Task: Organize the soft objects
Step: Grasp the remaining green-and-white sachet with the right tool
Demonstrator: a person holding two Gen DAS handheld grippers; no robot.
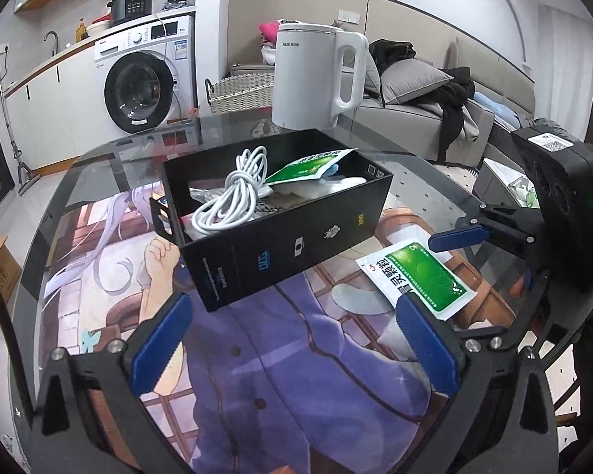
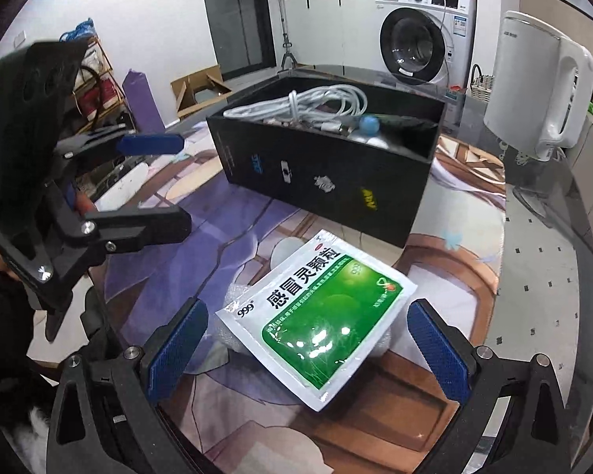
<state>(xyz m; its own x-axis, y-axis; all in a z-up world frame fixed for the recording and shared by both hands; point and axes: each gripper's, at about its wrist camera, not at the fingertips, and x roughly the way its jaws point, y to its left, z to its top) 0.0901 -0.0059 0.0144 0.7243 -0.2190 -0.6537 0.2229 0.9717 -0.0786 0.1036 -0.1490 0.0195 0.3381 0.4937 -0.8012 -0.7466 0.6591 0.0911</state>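
A green and white medicine sachet (image 2: 328, 320) lies flat on the printed table mat, partly over a piece of bubble wrap (image 2: 237, 296). My right gripper (image 2: 308, 351) is open, its blue pads on either side of the sachet, not touching it. The sachet also shows in the left wrist view (image 1: 419, 276). A black open box (image 1: 280, 213) stands behind it and holds a coiled white cable (image 1: 237, 193), another green sachet (image 1: 312, 166) and other small items. My left gripper (image 1: 296, 339) is open and empty in front of the box.
A white electric kettle (image 1: 316, 75) stands on the glass table beyond the box; it is at the right in the right wrist view (image 2: 533, 83). The round table edge (image 2: 585, 276) curves at the right. A washing machine, wicker basket and sofa stand behind.
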